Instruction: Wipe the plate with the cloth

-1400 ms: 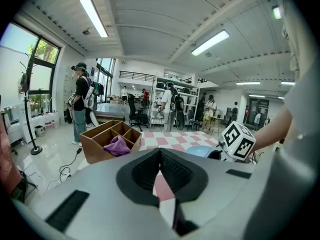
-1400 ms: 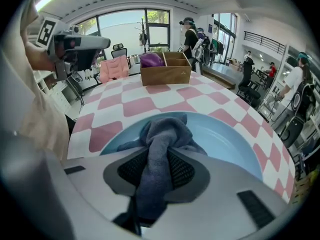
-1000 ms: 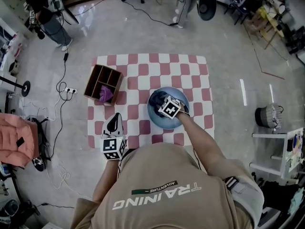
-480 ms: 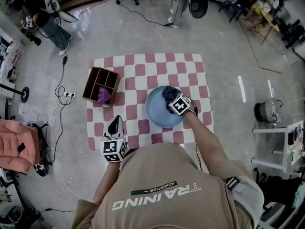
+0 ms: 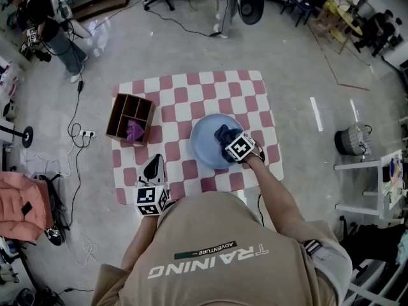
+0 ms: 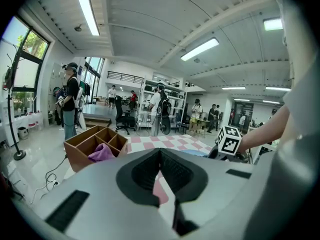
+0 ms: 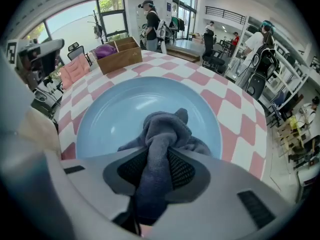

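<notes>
A light blue plate (image 5: 205, 146) lies on the pink-and-white checked table (image 5: 191, 85). My right gripper (image 5: 231, 140) points steeply down over the plate's right half, shut on a dark blue cloth (image 5: 223, 134) that rests bunched on the plate. In the right gripper view the cloth (image 7: 165, 129) runs up between the pads of the right gripper (image 7: 158, 156), with the plate (image 7: 115, 114) beneath it. My left gripper (image 5: 152, 163) hovers at the table's near left edge, away from the plate. In its own view the left gripper (image 6: 161, 152) has its tips together and holds nothing.
A wooden divided box (image 5: 130, 116) with a purple cloth (image 5: 134, 131) inside stands on the table's left side, also in the wooden box (image 6: 95, 145) of the left gripper view. Cables and a power strip (image 5: 84, 133) lie on the floor to the left. People stand in the far left corner.
My right gripper has dragged the cloth from the plate's middle toward its right side, rolling as it went. The left gripper has barely moved.
</notes>
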Demonstrator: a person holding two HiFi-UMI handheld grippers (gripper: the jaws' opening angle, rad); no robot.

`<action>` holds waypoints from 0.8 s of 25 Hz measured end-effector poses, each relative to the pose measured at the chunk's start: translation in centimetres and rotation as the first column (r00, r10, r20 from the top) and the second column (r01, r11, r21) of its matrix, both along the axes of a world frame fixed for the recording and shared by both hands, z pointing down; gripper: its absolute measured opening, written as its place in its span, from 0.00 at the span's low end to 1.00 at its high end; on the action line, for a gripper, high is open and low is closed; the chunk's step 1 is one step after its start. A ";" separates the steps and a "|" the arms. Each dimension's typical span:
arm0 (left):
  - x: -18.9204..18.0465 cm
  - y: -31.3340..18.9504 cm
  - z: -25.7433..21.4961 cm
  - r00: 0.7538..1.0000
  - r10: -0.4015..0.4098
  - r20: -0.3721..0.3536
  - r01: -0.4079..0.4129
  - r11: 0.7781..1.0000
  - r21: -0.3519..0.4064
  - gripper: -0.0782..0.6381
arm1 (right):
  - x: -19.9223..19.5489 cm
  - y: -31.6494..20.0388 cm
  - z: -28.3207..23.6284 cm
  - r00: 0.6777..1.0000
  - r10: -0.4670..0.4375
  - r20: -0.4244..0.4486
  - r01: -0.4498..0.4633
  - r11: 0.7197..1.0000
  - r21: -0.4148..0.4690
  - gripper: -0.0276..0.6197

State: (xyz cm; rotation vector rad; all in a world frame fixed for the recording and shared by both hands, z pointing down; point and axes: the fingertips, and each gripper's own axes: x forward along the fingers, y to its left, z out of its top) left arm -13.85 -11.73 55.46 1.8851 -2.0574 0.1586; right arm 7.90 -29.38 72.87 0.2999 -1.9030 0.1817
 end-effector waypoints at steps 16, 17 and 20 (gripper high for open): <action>0.6 -2.2 -0.1 0.996 0.089 -0.018 -0.089 0.996 0.013 0.13 | -7.8 7.5 0.3 0.982 -0.164 0.099 0.172 0.982 -0.080 0.23; 0.4 -2.1 -0.2 0.996 0.085 -0.017 -0.085 0.996 0.014 0.13 | -7.9 7.4 0.3 0.981 -0.158 0.110 0.168 0.982 -0.082 0.23; 0.0 -1.6 -0.1 0.998 0.065 -0.025 -0.064 0.998 0.011 0.13 | -7.8 7.3 0.2 0.977 -0.167 0.130 0.178 0.981 -0.077 0.23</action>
